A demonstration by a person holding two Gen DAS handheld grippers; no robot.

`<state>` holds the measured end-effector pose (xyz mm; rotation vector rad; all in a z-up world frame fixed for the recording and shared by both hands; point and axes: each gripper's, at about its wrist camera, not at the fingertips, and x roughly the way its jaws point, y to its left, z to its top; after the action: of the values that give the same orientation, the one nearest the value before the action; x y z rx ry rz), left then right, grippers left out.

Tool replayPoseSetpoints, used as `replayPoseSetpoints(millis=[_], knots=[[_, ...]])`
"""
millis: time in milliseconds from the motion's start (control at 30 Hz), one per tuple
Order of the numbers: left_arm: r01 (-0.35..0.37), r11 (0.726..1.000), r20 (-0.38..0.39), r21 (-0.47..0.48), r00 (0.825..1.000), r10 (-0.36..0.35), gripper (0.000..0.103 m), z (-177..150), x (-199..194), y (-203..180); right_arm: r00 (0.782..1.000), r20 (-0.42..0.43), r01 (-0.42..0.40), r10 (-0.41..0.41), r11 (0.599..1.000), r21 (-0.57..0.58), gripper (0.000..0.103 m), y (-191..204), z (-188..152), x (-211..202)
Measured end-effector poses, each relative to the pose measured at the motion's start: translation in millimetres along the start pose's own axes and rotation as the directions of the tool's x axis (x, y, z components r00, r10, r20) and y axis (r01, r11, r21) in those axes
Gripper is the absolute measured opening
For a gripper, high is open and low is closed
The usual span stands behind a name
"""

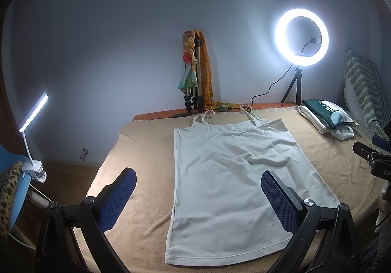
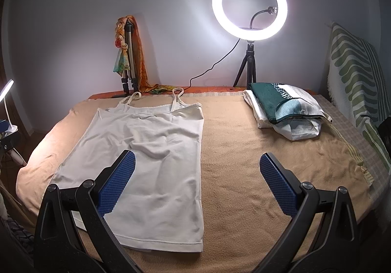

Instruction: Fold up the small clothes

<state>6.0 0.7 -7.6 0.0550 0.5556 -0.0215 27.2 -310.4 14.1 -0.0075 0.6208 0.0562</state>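
White camisole (image 1: 232,182) lies flat, straps away from the viewer, on the tan blanket (image 2: 244,151) covering the bed. Left gripper (image 1: 198,199) and right gripper (image 2: 195,182) hover above it, jaws spread, holding nothing. Pinch matching hem corners; fold evenly, avoiding wrinkles.

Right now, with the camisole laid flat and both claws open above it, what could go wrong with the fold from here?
1. The white camisole has a wrinkle ridge across its middle; folding over it may trap creases.
2. Its thin straps lie loose near the far blanket edge, close to the ring light cable, and could snag or fold unevenly.
3. Left claw and right claw may pinch the blanket along with the hem.
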Motion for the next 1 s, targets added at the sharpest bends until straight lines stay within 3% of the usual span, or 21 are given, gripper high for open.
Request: replayPoseSetpoints(millis=[1000], knots=[[-0.012,1.000,0.008,-0.014,1.000,0.012,0.103,3.3,-2.2,4.5,1.000,-0.005,0.003,-0.003,1.000,-0.004,0.103,1.6,0.1,2.4]])
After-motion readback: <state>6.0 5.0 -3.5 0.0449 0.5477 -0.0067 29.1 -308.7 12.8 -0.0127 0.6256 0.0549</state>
